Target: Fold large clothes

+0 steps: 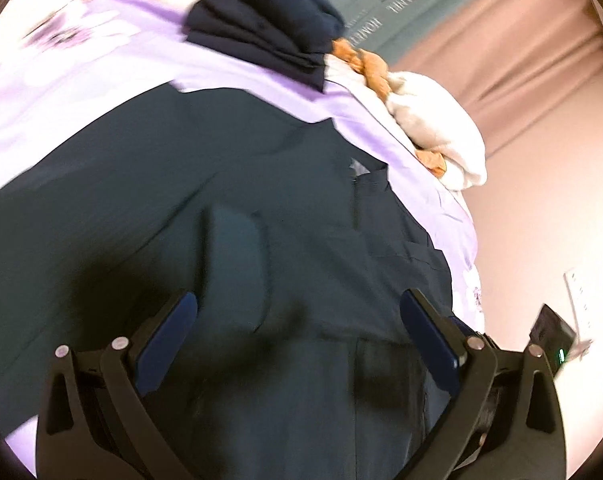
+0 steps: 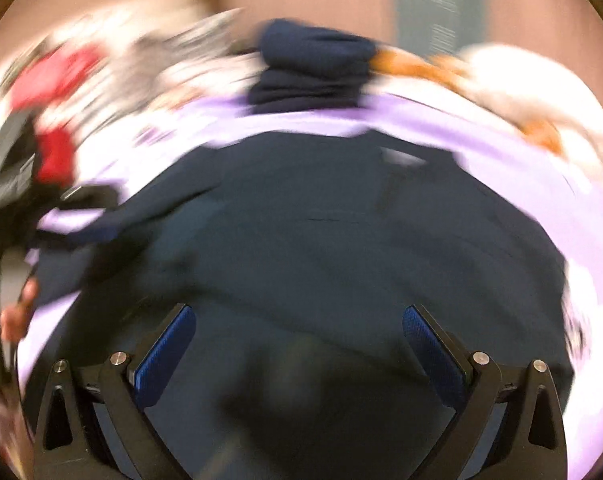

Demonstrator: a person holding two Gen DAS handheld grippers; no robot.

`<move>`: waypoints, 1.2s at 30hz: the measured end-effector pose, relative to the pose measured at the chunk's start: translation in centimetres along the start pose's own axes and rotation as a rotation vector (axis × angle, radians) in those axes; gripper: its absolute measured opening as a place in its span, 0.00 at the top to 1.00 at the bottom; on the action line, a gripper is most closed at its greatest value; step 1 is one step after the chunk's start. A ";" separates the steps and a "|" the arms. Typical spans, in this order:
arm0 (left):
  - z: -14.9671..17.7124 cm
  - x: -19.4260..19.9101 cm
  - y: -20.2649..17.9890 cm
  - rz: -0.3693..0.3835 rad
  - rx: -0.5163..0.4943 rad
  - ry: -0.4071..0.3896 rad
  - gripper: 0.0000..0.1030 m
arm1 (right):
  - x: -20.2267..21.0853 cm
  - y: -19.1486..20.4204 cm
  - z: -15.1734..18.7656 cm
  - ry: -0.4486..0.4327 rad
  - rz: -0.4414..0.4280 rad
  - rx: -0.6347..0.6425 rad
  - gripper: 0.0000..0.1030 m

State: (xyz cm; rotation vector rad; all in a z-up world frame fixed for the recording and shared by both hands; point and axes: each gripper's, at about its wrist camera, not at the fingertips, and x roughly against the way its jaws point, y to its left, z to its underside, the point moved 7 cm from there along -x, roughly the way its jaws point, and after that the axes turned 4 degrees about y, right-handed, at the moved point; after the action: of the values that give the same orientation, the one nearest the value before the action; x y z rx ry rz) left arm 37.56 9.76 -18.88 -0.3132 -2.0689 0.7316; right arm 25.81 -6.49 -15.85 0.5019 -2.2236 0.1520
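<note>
Both tongs, left and right, gape apart above the dark garment spread on the lilac floral bedsheet. Folding seems just beginning; next, grip an edge.

I am viewing a bed surface lying under a lilac floral sheet. Pinkish-brown curtains are hanging in folds behind it, beside a grey-green panel bearing printed lettering. A white wall socket strip is showing at lower right.
</note>
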 end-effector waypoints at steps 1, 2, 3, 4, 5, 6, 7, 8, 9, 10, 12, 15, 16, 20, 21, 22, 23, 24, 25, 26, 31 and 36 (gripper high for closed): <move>-0.4 -0.9 -0.6 0.008 -0.009 0.005 0.24 | -0.4 -2.4 -0.3 -0.001 0.017 -0.090 0.09; -0.7 -1.7 -1.0 0.022 -0.018 0.016 0.33 | -0.4 -4.1 0.2 0.000 0.024 -0.162 0.20; -1.0 -2.8 -1.3 0.032 -0.033 0.031 0.53 | -0.8 -6.4 0.1 -0.004 0.033 -0.246 0.26; -1.1 -3.9 -1.3 0.020 -0.040 0.050 0.71 | -1.1 -8.3 0.2 -0.015 0.048 -0.312 0.39; -1.0 -5.0 -0.9 0.003 -0.037 0.072 0.78 | -1.4 -10.4 0.4 -0.023 0.067 -0.375 0.46; -0.7 -5.8 -0.3 -0.005 -0.028 0.087 0.81 | -1.9 -11.9 0.6 -0.025 0.076 -0.422 0.47; -0.4 -6.3 0.2 -0.011 -0.020 0.099 0.81 | -2.4 -12.8 1.0 -0.019 0.074 -0.451 0.49; 0.1 -6.9 1.2 -0.030 -0.013 0.110 0.81 | -2.9 -13.7 1.7 0.000 0.078 -0.476 0.57; 0.5 -7.3 2.1 -0.058 -0.014 0.114 0.81 | -3.5 -14.2 2.2 0.017 0.103 -0.483 0.61; 0.7 -7.6 2.6 -0.074 -0.014 0.115 0.84 | -3.9 -14.8 2.9 0.043 0.163 -0.480 0.69; 1.2 -8.2 4.2 -0.072 0.002 0.120 0.97 | -3.9 -16.6 4.4 0.064 0.266 -0.465 0.92; 1.0 -8.4 5.2 -0.026 0.048 0.120 0.99 | -3.5 -17.2 5.0 0.033 0.247 -0.485 0.94; 0.9 -8.3 5.2 -0.022 0.058 0.124 0.99 | -3.6 -17.2 4.9 0.038 0.253 -0.479 0.94; 0.9 -6.0 4.3 -0.012 0.060 0.113 0.83 | -4.7 -16.9 3.7 0.061 0.231 -0.453 0.61; 1.1 -5.0 4.0 -0.023 0.048 0.101 0.56 | -4.3 -16.3 3.5 0.063 0.204 -0.464 0.54; 1.3 -3.9 3.8 -0.050 0.031 0.081 0.22 | -3.5 -15.6 3.4 0.049 0.180 -0.470 0.38; 1.8 -1.5 3.8 -0.100 0.008 0.020 0.13 | -2.6 -14.8 3.3 0.028 0.164 -0.461 0.29; 2.3 0.3 3.8 -0.119 -0.008 -0.030 0.08 | -1.5 -14.3 4.1 0.012 0.156 -0.451 0.28; 3.0 2.3 3.9 -0.117 -0.031 -0.058 0.08 | -0.5 -13.3 4.1 -0.006 0.138 -0.436 0.28; 3.8 4.3 4.3 -0.118 -0.038 -0.073 0.08 | 0.2 -12.4 4.3 -0.011 0.118 -0.427 0.28; 9.3 13.7 9.6 -0.128 0.099 -0.190 0.07 | 4.6 -8.1 6.9 -0.046 -0.019 -0.415 0.26; 16.1 21.5 17.3 -0.112 0.360 -0.302 0.07 | 7.4 -4.3 10.0 -0.076 -0.102 -0.384 0.25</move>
State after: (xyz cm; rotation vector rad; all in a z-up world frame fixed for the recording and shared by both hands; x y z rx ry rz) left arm 11.17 27.54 -21.83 0.1227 -2.1583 1.1148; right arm 16.16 -15.44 -16.94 0.4113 -2.2219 -0.3473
